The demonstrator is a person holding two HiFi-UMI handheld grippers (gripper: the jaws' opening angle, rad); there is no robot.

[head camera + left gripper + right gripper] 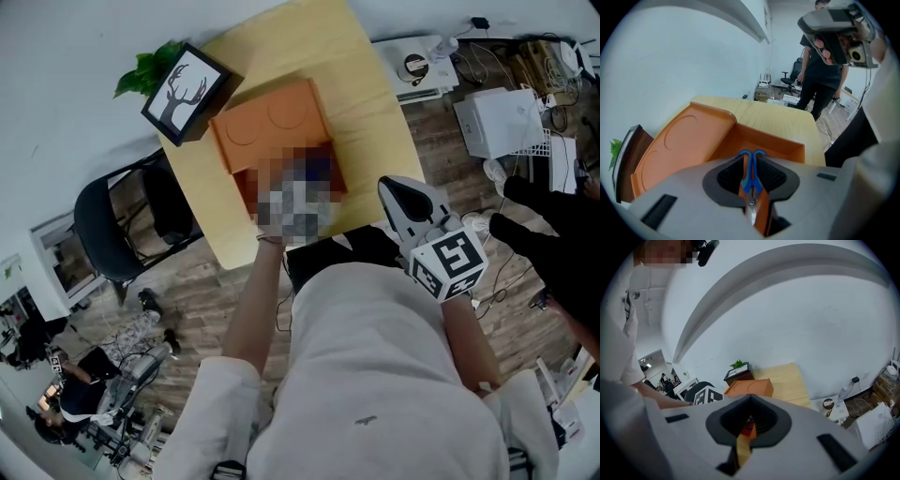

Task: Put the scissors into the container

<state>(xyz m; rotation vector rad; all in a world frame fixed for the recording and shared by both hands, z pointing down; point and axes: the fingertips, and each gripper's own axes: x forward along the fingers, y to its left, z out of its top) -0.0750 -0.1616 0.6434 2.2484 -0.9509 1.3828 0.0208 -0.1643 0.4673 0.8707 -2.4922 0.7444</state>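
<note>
Above container (693,136): left gripper (751,168) clamped on scissors (752,183); right gripper (747,426) closed, empty (well back from container). Risk: early release, scissors glancing off rim, landing outside.

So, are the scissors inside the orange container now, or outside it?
Outside: the left gripper is shut on the scissors, holding them above the container's open compartment.

- The scissors' (749,165) blade tips vanish between the left tool's (751,180) jaws.
- Head view: that tool and the container's (270,127) open half are blurred out.
- The frame (627,157) is half cut off.
</note>
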